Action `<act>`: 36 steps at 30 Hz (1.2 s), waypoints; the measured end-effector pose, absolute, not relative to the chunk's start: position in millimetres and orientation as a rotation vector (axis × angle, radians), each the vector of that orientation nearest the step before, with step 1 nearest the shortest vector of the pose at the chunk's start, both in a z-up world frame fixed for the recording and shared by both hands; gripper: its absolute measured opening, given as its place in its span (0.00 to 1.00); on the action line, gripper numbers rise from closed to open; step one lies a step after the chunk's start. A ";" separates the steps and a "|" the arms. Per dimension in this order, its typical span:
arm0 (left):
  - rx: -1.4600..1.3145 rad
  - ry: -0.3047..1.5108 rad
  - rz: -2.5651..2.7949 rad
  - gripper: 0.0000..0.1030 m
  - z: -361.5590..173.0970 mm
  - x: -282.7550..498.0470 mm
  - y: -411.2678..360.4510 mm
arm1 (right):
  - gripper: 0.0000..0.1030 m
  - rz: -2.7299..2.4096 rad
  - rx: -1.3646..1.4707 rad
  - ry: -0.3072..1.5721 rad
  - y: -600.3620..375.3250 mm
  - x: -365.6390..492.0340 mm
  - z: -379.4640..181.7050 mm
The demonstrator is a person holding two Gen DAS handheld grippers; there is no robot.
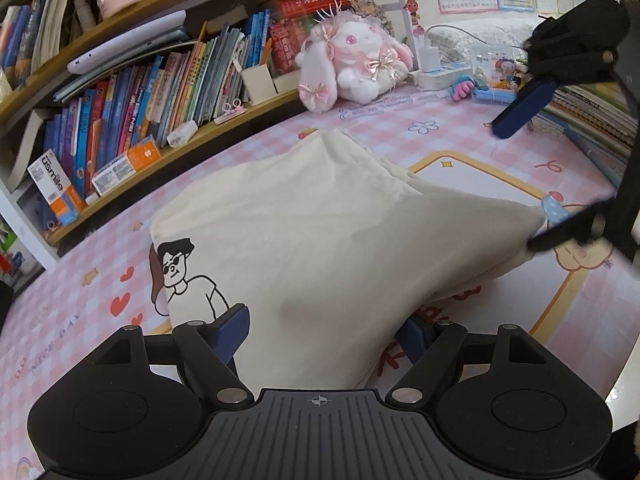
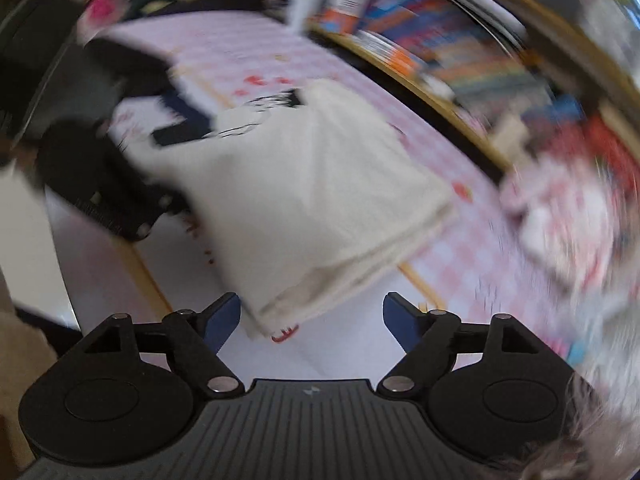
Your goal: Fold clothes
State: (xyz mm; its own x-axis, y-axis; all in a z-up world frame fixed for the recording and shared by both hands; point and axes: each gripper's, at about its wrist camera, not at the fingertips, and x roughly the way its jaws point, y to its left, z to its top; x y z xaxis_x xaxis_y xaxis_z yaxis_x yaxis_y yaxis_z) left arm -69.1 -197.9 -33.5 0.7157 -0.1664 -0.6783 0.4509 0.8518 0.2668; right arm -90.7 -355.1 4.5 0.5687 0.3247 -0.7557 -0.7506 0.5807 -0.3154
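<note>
A cream T-shirt (image 1: 320,240) with a black line drawing of a person in sunglasses lies partly folded on the pink checked mat (image 1: 100,300). My left gripper (image 1: 324,332) is open, its blue fingers on either side of the shirt's near edge, which lies between them. My right gripper (image 2: 312,316) is open and empty, just short of the folded stack's layered corner (image 2: 320,216). The right wrist view is motion-blurred. The right gripper also shows in the left wrist view (image 1: 532,184), raised at the shirt's right corner.
A bookshelf (image 1: 132,120) full of books runs along the far left. A pink and white plush rabbit (image 1: 352,64), a power strip (image 1: 440,76) and small toys stand at the back. Stacked books (image 1: 592,120) lie at the right.
</note>
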 end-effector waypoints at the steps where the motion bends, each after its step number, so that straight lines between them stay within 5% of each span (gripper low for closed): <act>1: 0.435 0.696 -0.353 0.77 -33.5 -68.7 -197.8 | 0.75 0.708 -0.737 0.676 -348.5 -94.2 0.1; 11: 0.421 0.695 -0.355 0.77 -34.8 -70.0 -196.1 | 0.70 0.781 -1.159 0.495 -299.5 -109.4 -44.9; 14: 0.421 0.694 -0.357 0.77 -37.0 -71.9 -194.6 | 0.50 0.764 -1.186 0.491 -294.6 -104.6 -50.8; 16: 0.428 0.693 -0.358 0.77 -38.6 -73.7 -194.2 | 0.17 0.748 -1.193 0.498 -291.9 -98.7 -52.2; 17: 0.439 0.691 -0.358 0.76 -39.5 -74.9 -193.8 | 0.14 0.747 -1.167 0.504 -292.0 -96.0 -47.4; 21: 0.552 0.699 -0.343 0.39 -48.3 -83.9 -192.4 | 0.13 0.728 -1.072 0.496 -294.7 -86.4 -22.2; 30: 0.798 0.657 -0.310 0.36 -63.9 -93.1 -172.6 | 0.12 0.689 -1.035 0.504 -302.5 -74.8 -2.0; 34: 0.886 0.619 -0.351 0.07 -66.2 -95.6 -173.3 | 0.12 0.688 -1.037 0.524 -306.4 -75.7 -5.3; 36: 0.899 0.605 -0.362 0.06 -63.9 -98.0 -172.9 | 0.12 0.692 -1.036 0.541 -308.5 -77.9 -9.4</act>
State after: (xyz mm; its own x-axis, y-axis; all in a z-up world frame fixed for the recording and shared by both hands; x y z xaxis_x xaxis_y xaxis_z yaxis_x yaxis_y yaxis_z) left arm -98.0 -172.9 -63.9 0.7774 -0.0450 -0.6274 0.5319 0.5794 0.6176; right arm -77.9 -308.5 -9.4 0.6700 0.2582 -0.6960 -0.7377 0.3366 -0.5852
